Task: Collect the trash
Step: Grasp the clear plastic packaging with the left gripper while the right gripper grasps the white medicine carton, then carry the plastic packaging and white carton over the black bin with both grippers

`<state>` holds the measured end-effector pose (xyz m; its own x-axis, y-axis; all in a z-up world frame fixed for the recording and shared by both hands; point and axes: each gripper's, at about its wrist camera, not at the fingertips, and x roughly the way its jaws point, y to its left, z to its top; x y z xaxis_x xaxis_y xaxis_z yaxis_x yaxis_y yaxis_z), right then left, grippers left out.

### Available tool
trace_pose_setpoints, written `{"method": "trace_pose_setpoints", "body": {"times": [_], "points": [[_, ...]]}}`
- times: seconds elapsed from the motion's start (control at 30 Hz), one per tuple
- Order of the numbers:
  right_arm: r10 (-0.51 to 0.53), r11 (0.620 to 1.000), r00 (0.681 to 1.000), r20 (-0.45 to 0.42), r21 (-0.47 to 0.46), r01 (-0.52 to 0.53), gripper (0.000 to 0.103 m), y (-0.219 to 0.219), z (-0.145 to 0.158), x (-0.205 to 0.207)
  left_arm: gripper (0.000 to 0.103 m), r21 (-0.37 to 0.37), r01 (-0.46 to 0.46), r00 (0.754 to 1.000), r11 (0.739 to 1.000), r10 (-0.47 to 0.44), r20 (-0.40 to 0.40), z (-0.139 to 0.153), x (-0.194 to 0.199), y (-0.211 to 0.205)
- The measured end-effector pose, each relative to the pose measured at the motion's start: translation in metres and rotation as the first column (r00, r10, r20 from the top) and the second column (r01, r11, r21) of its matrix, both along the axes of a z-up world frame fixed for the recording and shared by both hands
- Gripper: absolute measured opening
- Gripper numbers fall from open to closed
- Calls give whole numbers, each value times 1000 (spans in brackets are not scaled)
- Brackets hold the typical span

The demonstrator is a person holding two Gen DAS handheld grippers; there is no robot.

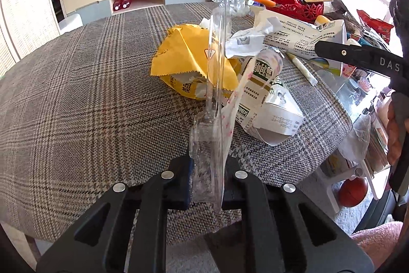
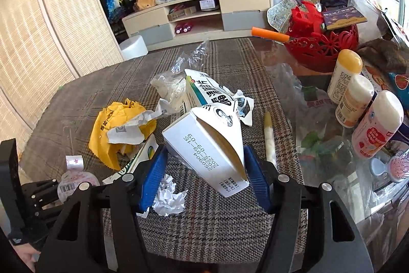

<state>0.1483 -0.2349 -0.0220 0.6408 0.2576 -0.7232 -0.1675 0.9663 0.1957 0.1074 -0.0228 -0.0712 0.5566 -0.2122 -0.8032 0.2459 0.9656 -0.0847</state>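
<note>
Trash lies in a heap on the plaid tablecloth, near the middle of both views. At the left of the heap sits a crumpled yellow wrapper. In the left wrist view, the left gripper at the bottom middle is squeezed tight on a clear plastic wrapper (it sticks up tall and thin). In the right wrist view, the right gripper at the bottom middle pinches a white carton between its blue pads. A small paper ball lies under it. Three bottles stand at the right edge.
</note>
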Motion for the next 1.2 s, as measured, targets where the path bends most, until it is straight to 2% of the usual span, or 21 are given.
{"method": "trace_pose_setpoints", "body": {"times": [0.23, 0.43, 0.53, 0.8, 0.97, 1.2], "points": [[-31, 1000, 999, 23, 5, 31, 63, -16, 11, -25, 13, 1, -10, 1000, 1000, 10, 22, 15, -19, -1], [-53, 998, 998, 37, 27, 52, 63, -35, 18, -64, 13, -16, -13, 999, 1000, 14, 43, 28, -47, -4], [-48, 998, 997, 58, 37, 46, 63, -40, 25, -86, 13, -50, -16, 999, 999, 18, 45, 30, -68, -5], [-24, 996, 995, 97, 90, 16, 63, -41, 35, -156, 13, -76, -13, 999, 997, 16, 42, 25, -127, -19], [-10, 994, 997, 76, 110, 2, 63, -47, 24, -198, 13, -80, -17, 1000, 997, 18, 5, 11, -159, -23], [5, 993, 1000, -18, 115, -3, 63, -48, -11, -243, 13, -77, -44, 998, 996, 41, -50, -13, -198, -25]]}}
